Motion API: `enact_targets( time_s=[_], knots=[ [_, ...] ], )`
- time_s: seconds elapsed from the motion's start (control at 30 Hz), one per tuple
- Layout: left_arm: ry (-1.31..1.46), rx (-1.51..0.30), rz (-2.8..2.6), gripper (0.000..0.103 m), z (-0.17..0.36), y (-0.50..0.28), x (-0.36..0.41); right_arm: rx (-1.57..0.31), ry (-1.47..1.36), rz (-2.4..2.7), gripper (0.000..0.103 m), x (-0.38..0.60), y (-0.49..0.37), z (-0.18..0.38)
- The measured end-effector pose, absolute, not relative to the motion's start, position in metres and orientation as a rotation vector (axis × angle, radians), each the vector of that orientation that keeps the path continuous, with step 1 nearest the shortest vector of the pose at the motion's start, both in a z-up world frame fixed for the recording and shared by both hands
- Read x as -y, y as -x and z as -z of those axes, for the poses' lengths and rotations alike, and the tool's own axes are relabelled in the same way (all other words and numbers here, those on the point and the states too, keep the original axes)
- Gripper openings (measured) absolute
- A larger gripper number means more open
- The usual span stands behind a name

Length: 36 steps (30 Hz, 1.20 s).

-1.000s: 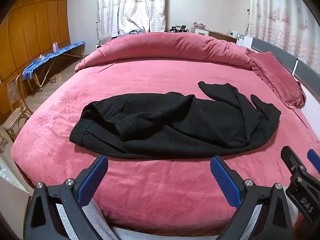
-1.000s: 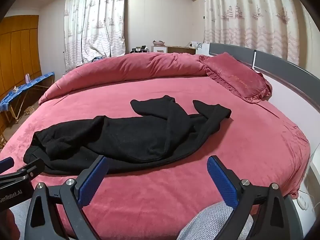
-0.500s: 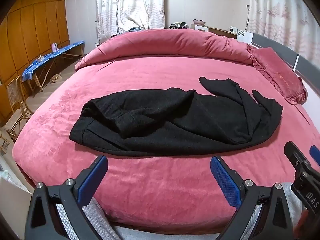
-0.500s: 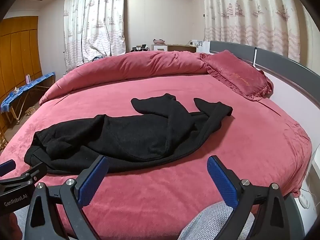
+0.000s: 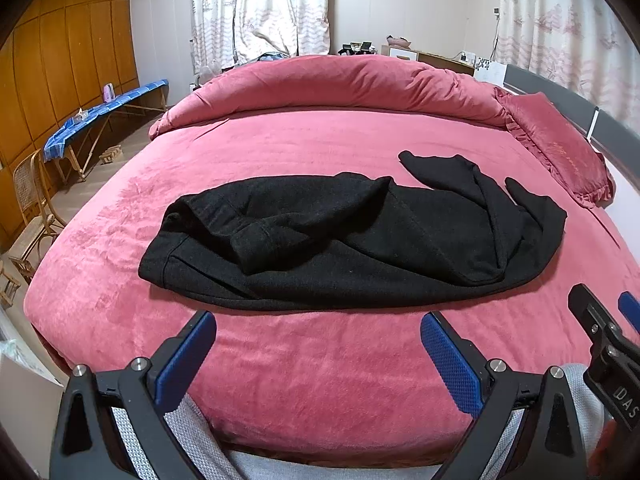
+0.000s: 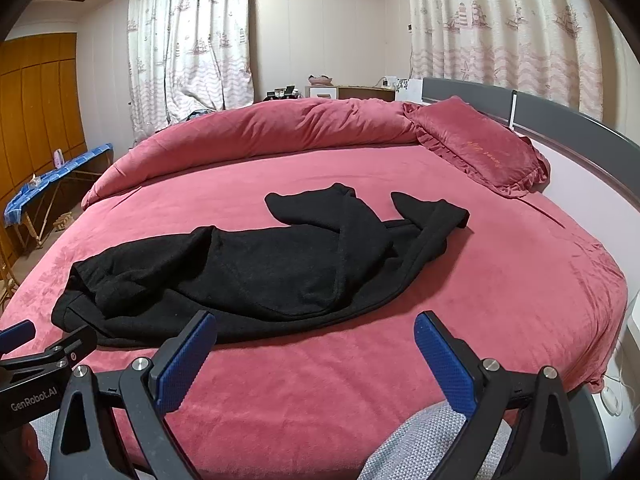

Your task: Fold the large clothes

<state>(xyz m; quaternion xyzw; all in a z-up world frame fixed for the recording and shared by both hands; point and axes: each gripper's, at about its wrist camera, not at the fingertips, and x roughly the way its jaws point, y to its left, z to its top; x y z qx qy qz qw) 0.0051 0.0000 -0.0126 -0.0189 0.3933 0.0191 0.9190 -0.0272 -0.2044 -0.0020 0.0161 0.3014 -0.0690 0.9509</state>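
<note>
**Pre-grasp: both tools hover at the near bed edge, garment untouched**

I hold my left tool [image 5: 318, 354] and my right tool [image 6: 316, 354] over the near edge of the round bed with the pink-red velvet cover [image 5: 320, 380]. Both have their blue pads spread wide apart, nothing between them. The large black knit garment [image 5: 352, 236] lies crumpled across the middle of the bed, long axis running left to right, not touching either tool. Its hemmed end sits at the left; a sleeve cuff [image 5: 256, 246] is flopped over the body there. At the far right, two loose ends stick out toward the pink-red ruffled pillow [image 5: 560, 152]. A rolled pink-red duvet [image 5: 340, 80] lies along the far side.

Step, as I judge it: the very start, nothing flattened or folded yet. Next move probably calls for reaching forward and down, left tool to the hem corner, right tool to the bunched right end, pinching one layer only, then pulling apart to spread it flat. Risk: grabbing the bed cover along with the knit.
</note>
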Motion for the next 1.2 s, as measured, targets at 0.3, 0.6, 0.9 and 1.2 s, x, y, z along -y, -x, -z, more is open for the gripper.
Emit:
enact_targets(
  time_s=[0.3,0.6,0.9,1.2],
  knots=[
    [0.039,-0.812,-0.039,0.103,0.0128,-0.0052,-0.0009,-0.613,-0.034,0.133,0.101,0.2046,0.0278,0.0006],
    [0.041,-0.822,-0.036,0.103,0.0152,-0.0062,-0.0014,-0.614,-0.034,0.131,0.101,0.2042,0.0273,0.0011],
    [0.041,-0.829,-0.038,0.103,0.0165,-0.0063,-0.0016,-0.622,-0.037,0.125,0.101,0.2039,0.0248,0.0025],
    [0.038,-0.834,-0.039,0.103,0.0177,-0.0069,-0.0017,-0.622,-0.036,0.123,0.101,0.204,0.0253,0.0057]
  ],
)
